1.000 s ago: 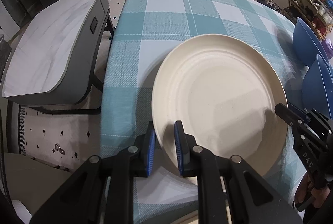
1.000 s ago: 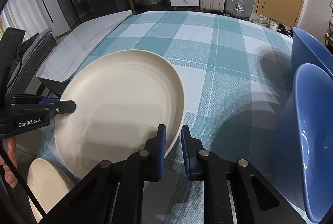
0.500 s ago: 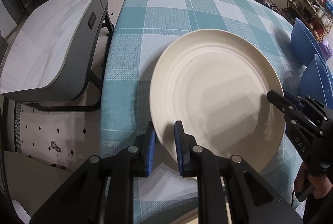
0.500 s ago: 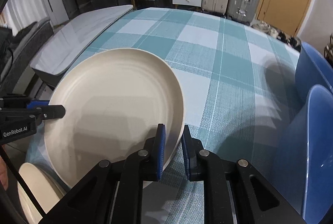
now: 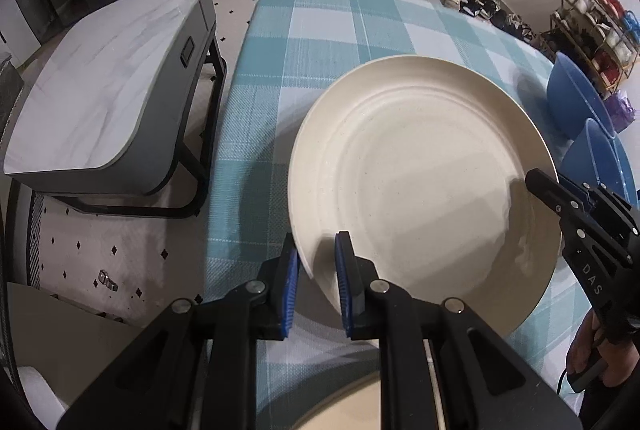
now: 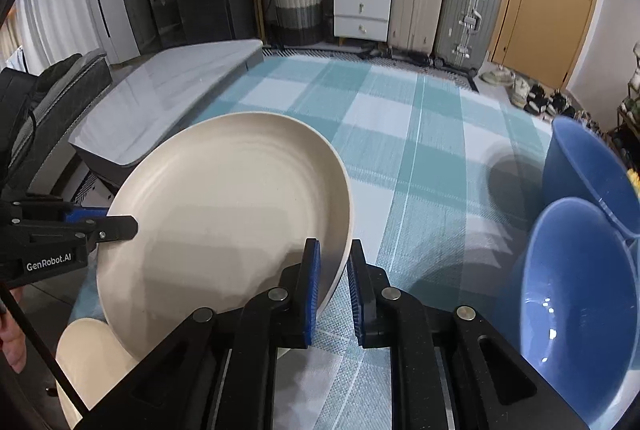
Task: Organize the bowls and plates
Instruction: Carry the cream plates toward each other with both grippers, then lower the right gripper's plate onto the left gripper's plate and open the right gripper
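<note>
A large cream plate (image 5: 424,174) (image 6: 228,214) hangs above the teal checked tablecloth (image 5: 320,26), held from both sides. My left gripper (image 5: 316,262) is shut on its left rim. At the opposite rim my right gripper (image 6: 333,270) is shut on the plate too, and it shows in the left wrist view as black fingers (image 5: 552,190) at the plate's right edge. A second cream plate (image 6: 92,354) lies below at the near table edge. Two blue bowls (image 6: 580,294) (image 6: 592,170) stand on the right.
A grey marble-topped side table (image 5: 100,94) stands left of the table, over a patterned floor. Suitcases (image 6: 464,10), white drawers (image 6: 360,6) and a woven basket line the far wall. A rack of cups (image 5: 600,22) is at the far right.
Both grippers have lifted the cream plate off the cloth; it sits higher and its shadow on the cloth has widened. The right wrist view has tipped up toward the room.
</note>
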Available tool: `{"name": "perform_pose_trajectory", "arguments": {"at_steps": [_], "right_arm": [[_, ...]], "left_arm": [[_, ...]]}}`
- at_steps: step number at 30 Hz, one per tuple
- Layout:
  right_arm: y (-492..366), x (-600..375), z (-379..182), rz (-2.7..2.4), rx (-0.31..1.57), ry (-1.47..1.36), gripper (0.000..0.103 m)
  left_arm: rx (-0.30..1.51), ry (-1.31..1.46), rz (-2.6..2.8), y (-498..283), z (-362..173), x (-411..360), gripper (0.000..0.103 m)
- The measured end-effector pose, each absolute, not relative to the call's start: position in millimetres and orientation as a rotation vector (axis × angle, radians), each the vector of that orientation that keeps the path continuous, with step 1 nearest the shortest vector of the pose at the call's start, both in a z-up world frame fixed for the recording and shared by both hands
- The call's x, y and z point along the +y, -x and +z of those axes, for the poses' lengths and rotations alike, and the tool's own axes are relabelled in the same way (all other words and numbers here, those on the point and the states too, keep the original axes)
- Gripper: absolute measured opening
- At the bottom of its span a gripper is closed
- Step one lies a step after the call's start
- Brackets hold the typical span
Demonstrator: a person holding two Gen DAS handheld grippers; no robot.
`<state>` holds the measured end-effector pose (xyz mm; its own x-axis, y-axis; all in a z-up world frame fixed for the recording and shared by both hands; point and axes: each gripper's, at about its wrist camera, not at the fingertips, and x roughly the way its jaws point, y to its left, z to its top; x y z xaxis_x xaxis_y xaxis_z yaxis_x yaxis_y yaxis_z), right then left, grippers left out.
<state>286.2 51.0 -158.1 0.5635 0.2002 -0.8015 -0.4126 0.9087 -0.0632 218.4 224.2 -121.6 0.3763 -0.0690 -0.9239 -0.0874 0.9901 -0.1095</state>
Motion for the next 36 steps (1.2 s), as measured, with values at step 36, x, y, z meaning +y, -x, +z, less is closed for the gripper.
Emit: {"name": "perform_pose_trajectory", "arguments": {"at_steps": [36], "right_arm": [[-114,56,-133,0.568,0.832,0.268,0.013]], "left_arm": [[1.136,0.169,0.142,-55,-105,221,0.016]]}}
